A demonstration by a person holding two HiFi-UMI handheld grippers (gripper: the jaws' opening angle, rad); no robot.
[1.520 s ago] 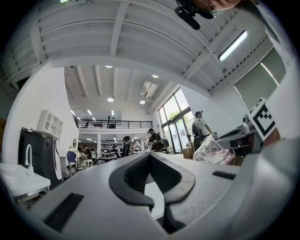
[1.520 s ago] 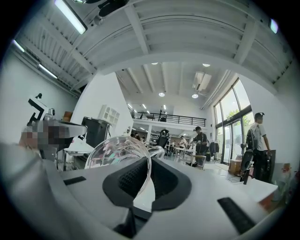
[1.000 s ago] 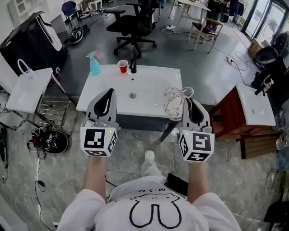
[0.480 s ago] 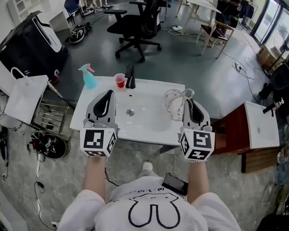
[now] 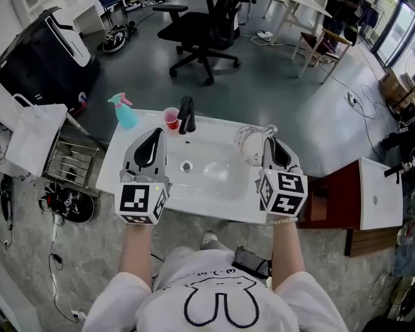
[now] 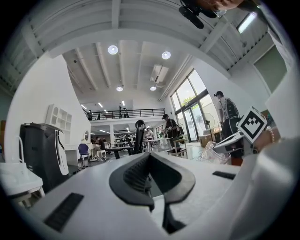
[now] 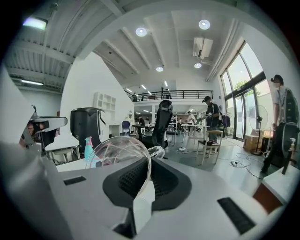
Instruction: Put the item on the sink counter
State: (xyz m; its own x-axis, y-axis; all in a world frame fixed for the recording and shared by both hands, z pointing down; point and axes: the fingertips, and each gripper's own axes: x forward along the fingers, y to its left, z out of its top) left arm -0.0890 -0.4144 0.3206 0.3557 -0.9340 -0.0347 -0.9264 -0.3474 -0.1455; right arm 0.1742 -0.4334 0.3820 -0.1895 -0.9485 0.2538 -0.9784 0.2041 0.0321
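We list: right gripper (image 5: 268,142) pinching the rim of a clear round glass jug (image 5: 249,142); left gripper (image 5: 154,133) pressed together, empty; white sink counter (image 5: 214,205) beneath both.

Open-plan office or lab hall: high white ceiling with round lights (image 7: 141,31), a railed mezzanine (image 7: 173,95), a tall glazed front (image 7: 236,89); grey floor carrying an office chair (image 5: 204,29), desks (image 5: 285,8) and loose cables (image 5: 363,110). A white sink (image 5: 214,124) stands alone mid-floor, away from any wall.
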